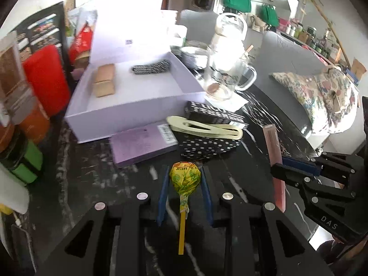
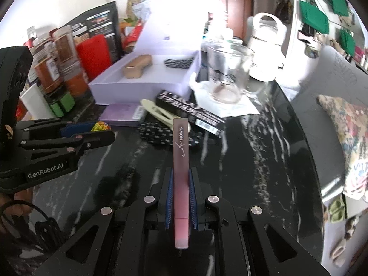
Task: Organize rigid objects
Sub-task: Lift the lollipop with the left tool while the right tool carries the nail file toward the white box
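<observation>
My left gripper point(image 1: 184, 174) is shut on a lollipop point(image 1: 185, 179) in a yellow-green wrapper, its yellow stick pointing back toward the camera. My right gripper point(image 2: 181, 179) is shut on a slim pink stick point(image 2: 181, 161) marked SIMON; the same pink stick point(image 1: 274, 156) shows at the right of the left wrist view. Both are held above the dark marble table point(image 1: 92, 161). Ahead stands an open white box point(image 1: 138, 105) holding a tan block point(image 1: 104, 81) and a black-and-white braided item point(image 1: 151, 66). In front of the box lie a purple card pack point(image 1: 142, 145), a cream hair clip point(image 1: 204, 127), a polka-dot pouch point(image 1: 207, 148) and a black carton point(image 1: 214, 115).
A glass mug point(image 1: 227, 73) stands on white paper right of the box, with a clear jar point(image 1: 230, 30) behind it. Red, orange and green containers point(image 1: 43, 80) crowd the left edge. A floral cushion point(image 1: 322, 96) lies on a seat beyond the table's right rim.
</observation>
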`<state>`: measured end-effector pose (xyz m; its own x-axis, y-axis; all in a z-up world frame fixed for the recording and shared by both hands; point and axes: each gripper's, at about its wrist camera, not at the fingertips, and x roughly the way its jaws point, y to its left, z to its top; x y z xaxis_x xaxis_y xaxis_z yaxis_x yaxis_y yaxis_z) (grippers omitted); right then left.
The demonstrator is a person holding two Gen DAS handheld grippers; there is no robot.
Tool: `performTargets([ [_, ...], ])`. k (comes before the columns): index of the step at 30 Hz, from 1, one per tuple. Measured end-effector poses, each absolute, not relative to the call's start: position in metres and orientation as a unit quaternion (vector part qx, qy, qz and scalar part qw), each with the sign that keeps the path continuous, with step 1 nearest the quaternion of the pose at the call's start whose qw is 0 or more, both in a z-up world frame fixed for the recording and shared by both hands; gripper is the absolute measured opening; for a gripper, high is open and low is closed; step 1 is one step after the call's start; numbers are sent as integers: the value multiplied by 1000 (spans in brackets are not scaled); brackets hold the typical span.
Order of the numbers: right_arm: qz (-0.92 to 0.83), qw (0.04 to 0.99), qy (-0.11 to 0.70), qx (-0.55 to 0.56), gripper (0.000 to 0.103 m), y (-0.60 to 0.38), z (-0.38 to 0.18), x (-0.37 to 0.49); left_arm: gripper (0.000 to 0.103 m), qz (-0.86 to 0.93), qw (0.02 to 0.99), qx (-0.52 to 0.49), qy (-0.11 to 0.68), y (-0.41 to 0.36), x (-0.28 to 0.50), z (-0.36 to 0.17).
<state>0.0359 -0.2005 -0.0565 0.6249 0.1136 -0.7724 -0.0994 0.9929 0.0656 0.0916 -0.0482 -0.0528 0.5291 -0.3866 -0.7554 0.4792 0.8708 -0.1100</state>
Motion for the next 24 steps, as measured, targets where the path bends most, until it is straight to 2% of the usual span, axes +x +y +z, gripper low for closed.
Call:
performTargets([
  [10,102,903,417,-9,13,-163,-46,46,27,-204,897,26,390,-5,93,-30],
  [24,139,908,394,-20,13,-135,-19,77,27,-194,915,15,354,10,121,2],
])
